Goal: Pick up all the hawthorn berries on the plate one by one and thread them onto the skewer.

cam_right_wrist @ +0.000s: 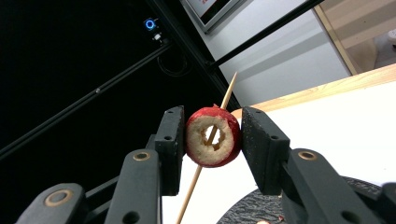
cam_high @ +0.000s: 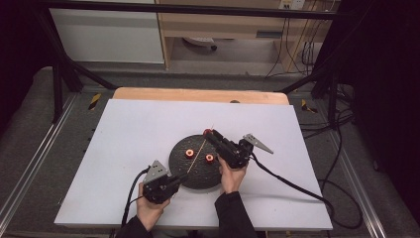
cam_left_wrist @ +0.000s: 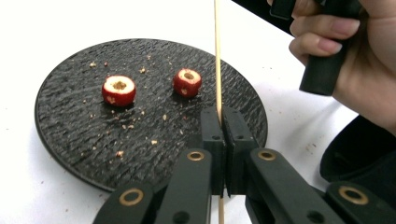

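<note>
Skewer [cam_high: 199, 152] aslant from left tool [cam_high: 174, 182] up through cored fruit [cam_high: 207, 132]

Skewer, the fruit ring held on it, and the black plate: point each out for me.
skewer [cam_left_wrist: 217, 56], left gripper view, bare shaft.
fruit ring [cam_right_wrist: 213, 136], right gripper view, pale cut face.
black plate [cam_left_wrist: 70, 140], left gripper view, bare surface.
</note>
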The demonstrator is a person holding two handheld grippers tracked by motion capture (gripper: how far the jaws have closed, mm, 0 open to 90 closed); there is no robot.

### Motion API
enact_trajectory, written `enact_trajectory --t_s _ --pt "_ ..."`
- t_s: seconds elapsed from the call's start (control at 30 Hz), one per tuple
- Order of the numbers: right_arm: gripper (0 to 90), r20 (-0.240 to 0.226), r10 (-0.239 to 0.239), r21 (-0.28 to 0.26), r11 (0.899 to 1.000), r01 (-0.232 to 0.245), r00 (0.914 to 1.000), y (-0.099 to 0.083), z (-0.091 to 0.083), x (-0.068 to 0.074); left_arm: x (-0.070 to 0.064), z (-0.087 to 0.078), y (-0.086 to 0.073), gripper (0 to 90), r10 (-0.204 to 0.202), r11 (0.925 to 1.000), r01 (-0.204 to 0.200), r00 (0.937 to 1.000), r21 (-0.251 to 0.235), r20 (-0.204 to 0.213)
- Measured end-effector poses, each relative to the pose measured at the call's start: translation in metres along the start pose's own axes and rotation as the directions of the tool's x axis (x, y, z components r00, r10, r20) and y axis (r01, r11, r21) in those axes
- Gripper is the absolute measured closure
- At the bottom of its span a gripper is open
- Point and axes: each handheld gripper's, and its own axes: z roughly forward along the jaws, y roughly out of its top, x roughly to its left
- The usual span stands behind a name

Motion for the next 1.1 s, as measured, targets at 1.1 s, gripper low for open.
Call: enact_trajectory --t_s 1.1 --pt "61.2 -0.021 -0.020 0.107 0.994 0.022 0.9996 -0.022 -0.007 0.008 0.002 0.028 0.038 88.5 0.007 1.0000 -0.007 1.0000 -0.004 0.000"
